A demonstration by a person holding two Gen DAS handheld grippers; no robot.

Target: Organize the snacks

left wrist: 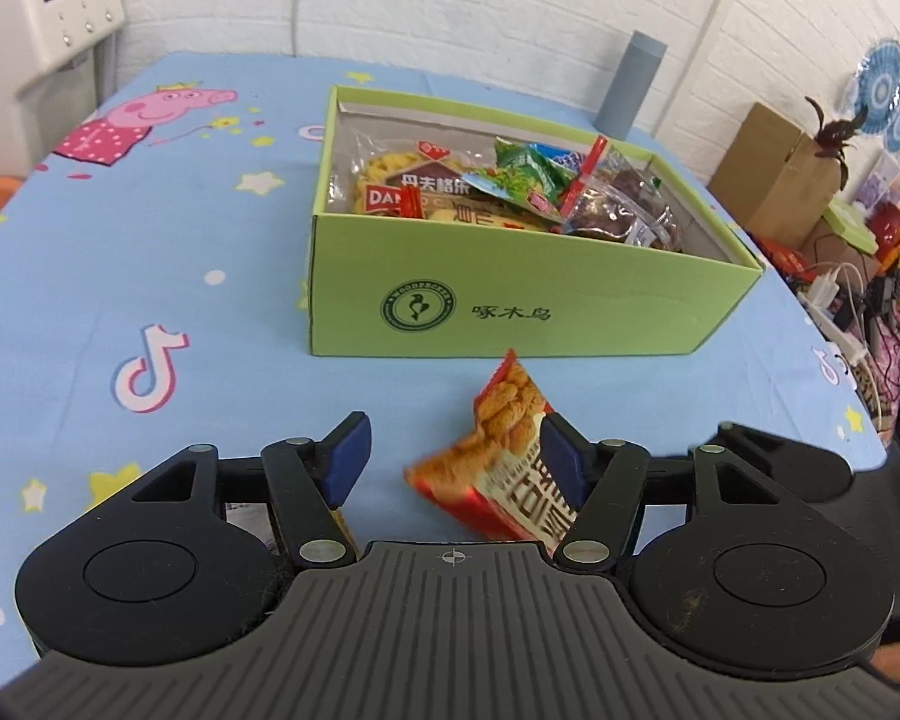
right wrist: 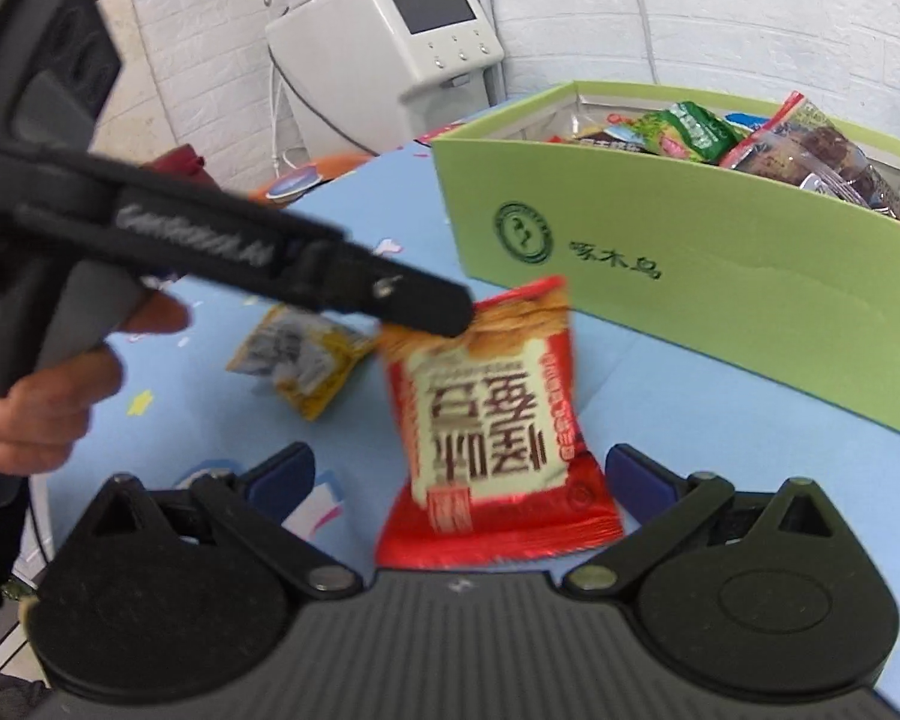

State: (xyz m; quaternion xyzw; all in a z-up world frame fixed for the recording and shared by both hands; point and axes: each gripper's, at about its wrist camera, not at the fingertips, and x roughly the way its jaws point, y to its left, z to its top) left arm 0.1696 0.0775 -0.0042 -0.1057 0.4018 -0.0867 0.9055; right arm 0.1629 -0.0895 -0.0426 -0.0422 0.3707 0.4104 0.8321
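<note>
On the blue cartoon-print tabletop [left wrist: 150,276], the left gripper [left wrist: 450,456] has its blue-padded fingers [left wrist: 348,456] spread wide, released. A red snack packet [left wrist: 504,450] stands tilted between them, leaning against the right-hand finger and clear of the other; motion blur makes it hard to say how firmly it touches. In the right wrist view the same red snack packet [right wrist: 492,420] stands upright in front of the right gripper [right wrist: 462,474], whose fingers [right wrist: 636,474] are also apart and grasp nothing. The left gripper's black finger [right wrist: 414,300] meets the packet's upper edge there. A yellow packet [right wrist: 306,360] lies flat on the tabletop just left of it. Beyond stands the open green box [left wrist: 510,300], holding mixed snack bags [left wrist: 510,192]. A grey cylinder [left wrist: 630,84] stands behind the box.
</note>
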